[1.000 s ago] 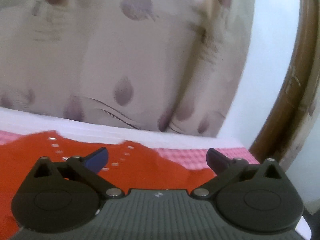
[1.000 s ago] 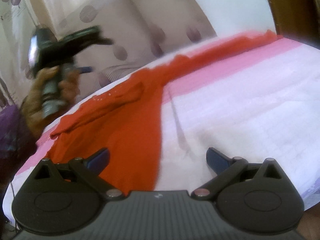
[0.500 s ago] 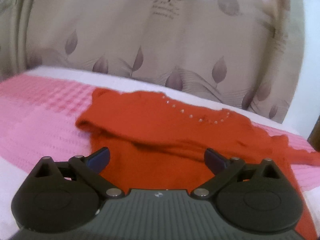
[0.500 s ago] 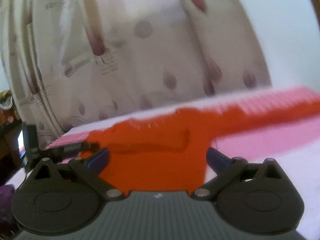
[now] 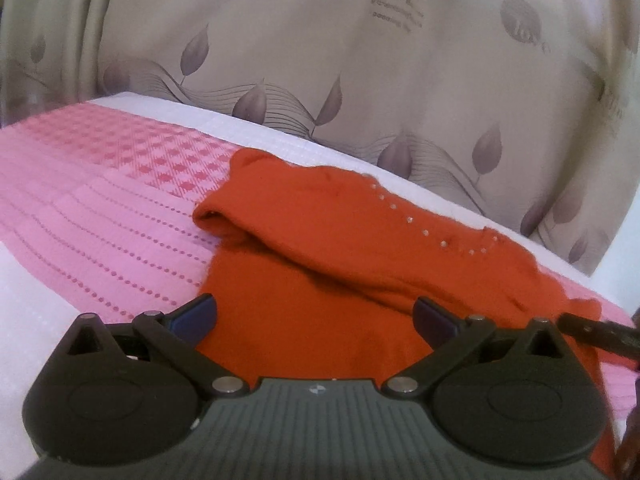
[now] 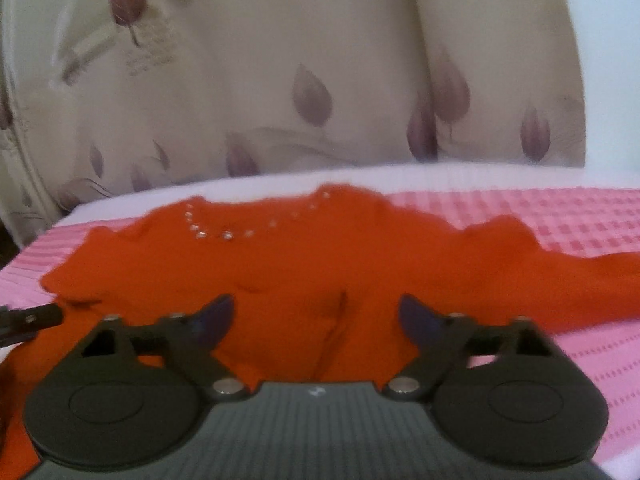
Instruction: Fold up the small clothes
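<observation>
Sweater (image 6: 304, 272) (orange), beyond right claw (image 6: 316, 320)

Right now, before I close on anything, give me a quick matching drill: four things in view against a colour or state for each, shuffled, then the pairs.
Things:
1. orange top
2. bedcover
3. curtain
4. left gripper

Descriptions:
A. beige with a leaf print
B. pink and white, spread under the garment
C. jaws apart, nothing pinched
D. lying flat, one sleeve already folded across its body, small studs round the neckline

Pairs: 1-D, 2-B, 3-A, 4-C

The right gripper has just been closing its jaws, with the cloth below them but not pinched.
</observation>
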`<action>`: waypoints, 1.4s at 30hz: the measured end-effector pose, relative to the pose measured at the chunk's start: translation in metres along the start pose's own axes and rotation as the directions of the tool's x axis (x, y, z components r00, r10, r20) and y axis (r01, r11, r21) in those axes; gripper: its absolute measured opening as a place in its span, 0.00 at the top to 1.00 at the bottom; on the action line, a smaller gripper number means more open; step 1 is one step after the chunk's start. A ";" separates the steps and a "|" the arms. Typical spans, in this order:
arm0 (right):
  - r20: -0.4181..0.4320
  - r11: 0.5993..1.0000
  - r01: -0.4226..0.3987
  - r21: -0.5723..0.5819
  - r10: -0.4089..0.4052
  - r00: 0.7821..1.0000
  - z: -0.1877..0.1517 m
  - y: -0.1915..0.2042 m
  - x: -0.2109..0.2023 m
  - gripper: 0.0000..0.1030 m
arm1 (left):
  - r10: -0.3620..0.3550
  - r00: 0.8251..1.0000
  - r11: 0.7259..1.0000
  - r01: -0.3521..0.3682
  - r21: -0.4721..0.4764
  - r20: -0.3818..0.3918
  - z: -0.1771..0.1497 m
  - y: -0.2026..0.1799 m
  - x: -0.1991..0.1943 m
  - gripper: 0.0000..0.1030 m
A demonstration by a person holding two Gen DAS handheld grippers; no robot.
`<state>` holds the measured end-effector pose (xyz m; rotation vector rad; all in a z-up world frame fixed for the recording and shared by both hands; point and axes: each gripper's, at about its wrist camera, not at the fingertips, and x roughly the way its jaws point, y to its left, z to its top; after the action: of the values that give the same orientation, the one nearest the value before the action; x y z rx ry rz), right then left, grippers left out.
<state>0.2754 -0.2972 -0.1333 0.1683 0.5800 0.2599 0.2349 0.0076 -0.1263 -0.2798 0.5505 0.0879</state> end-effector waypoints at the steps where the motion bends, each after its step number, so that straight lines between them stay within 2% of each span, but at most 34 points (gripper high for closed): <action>1: -0.024 1.000 0.001 0.002 -0.001 1.000 0.001 -0.001 0.007 0.54 | 0.003 1.000 1.000 -0.002 0.004 -0.003 0.000 -0.001 0.000 0.00; 2: -0.043 1.000 0.000 0.001 0.000 0.999 0.002 -0.001 0.013 0.69 | 0.003 1.000 1.000 -0.003 0.005 -0.005 0.000 -0.001 0.000 0.00; 5: -0.029 0.999 -0.002 -0.051 0.000 1.000 0.003 0.005 0.015 0.84 | 0.003 1.000 1.000 -0.003 0.005 -0.006 0.000 -0.001 0.000 0.00; 8: 0.020 0.991 0.073 -0.109 -0.071 0.997 0.006 0.003 0.009 0.91 | 0.003 1.000 1.000 -0.003 0.001 -0.004 0.000 -0.001 0.000 0.00; 12: 0.082 0.984 0.170 -0.054 -0.165 0.983 0.016 -0.026 -0.001 0.92 | 0.002 1.000 1.000 -0.002 0.000 -0.004 0.000 0.001 0.001 0.00; 13: 0.083 0.989 0.146 -0.012 -0.144 0.986 0.020 -0.036 -0.004 0.92 | 0.003 1.000 1.000 -0.003 0.002 -0.005 0.000 0.000 0.001 0.00; 15: 0.084 0.992 -0.020 0.125 0.010 0.996 0.024 -0.057 -0.010 0.91 | 0.004 1.000 1.000 -0.004 0.004 -0.005 0.000 0.001 0.001 0.00; 16: 0.076 0.983 -0.071 0.169 0.059 0.995 0.025 -0.063 -0.011 0.88 | 0.005 1.000 1.000 -0.005 0.004 -0.005 -0.001 0.001 0.001 0.00; 18: 0.054 0.979 -0.104 0.175 0.096 0.994 0.026 -0.065 -0.012 0.63 | 0.007 1.000 1.000 -0.007 0.008 -0.007 0.000 0.001 0.001 0.00; 19: 0.052 0.982 -0.119 0.146 0.112 0.992 0.025 -0.061 -0.012 0.33 | 0.009 1.000 1.000 -0.009 0.011 -0.007 -0.001 0.000 0.001 0.00; 20: 0.051 0.984 -0.134 0.120 0.129 0.990 0.024 -0.056 -0.011 0.14 | 0.010 1.000 1.000 -0.010 0.012 -0.008 -0.001 0.000 0.001 0.00; 22: 0.022 0.983 -0.167 0.076 0.165 0.986 0.022 -0.044 -0.004 0.14 | 0.011 1.000 1.000 -0.010 0.013 -0.008 -0.001 0.001 0.001 0.00; 24: -0.034 0.993 -0.117 0.014 0.117 0.993 0.020 -0.030 0.008 0.14 | 0.011 1.000 1.000 -0.011 0.016 -0.009 -0.001 0.001 0.001 0.00; 25: -0.055 0.994 -0.102 -0.032 0.101 0.993 0.017 -0.022 0.014 0.17 | 0.011 1.000 1.000 -0.011 0.018 -0.010 -0.001 0.001 0.001 0.00; 27: -0.087 0.990 -0.102 -0.102 0.093 0.992 0.010 -0.009 0.024 0.50 | 0.011 1.000 1.000 -0.011 0.021 -0.011 -0.001 0.002 0.002 0.00; 28: -0.079 0.987 -0.075 -0.142 0.064 0.995 0.006 -0.002 0.027 0.59 | 0.012 1.000 1.000 -0.012 0.021 -0.011 -0.001 0.001 0.001 0.00; 29: -0.077 0.983 -0.071 -0.169 0.059 0.995 0.005 0.003 0.029 0.72 | 0.013 1.000 1.000 -0.013 0.022 -0.012 -0.001 0.001 0.002 0.00; 31: -0.068 0.980 -0.069 -0.185 0.058 0.996 0.008 0.008 0.030 0.91 | 0.013 1.000 1.000 -0.013 0.024 -0.012 -0.001 0.001 0.001 0.00; 34: 0.020 0.970 0.034 -0.242 -0.030 0.999 0.013 0.008 0.023 0.92 | 0.011 1.000 1.000 -0.011 0.022 -0.012 -0.001 0.002 0.001 0.00; 37: 0.091 0.974 0.138 -0.182 -0.123 0.988 0.023 -0.016 0.017 0.96 | 0.013 1.000 1.000 -0.013 0.024 -0.012 -0.001 0.002 0.001 0.00; 39: 0.071 0.987 0.111 -0.117 -0.103 0.992 0.025 -0.038 0.018 0.96 | 0.014 1.000 1.000 -0.013 0.025 -0.013 -0.001 0.002 0.001 0.00; 41: 0.035 0.985 0.146 -0.092 -0.143 0.989 0.024 -0.050 0.023 0.96 | 0.014 1.000 1.000 -0.014 0.028 -0.014 -0.001 0.002 0.001 0.00; 42: 0.022 0.989 0.138 -0.049 -0.137 0.990 0.023 -0.059 0.022 0.96 | 0.013 1.000 1.000 -0.013 0.026 -0.014 -0.001 0.002 0.001 0.00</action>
<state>0.3180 -0.3495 -0.1392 0.0811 0.5638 0.1385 0.2353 0.0097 -0.1281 -0.2515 0.5668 0.0914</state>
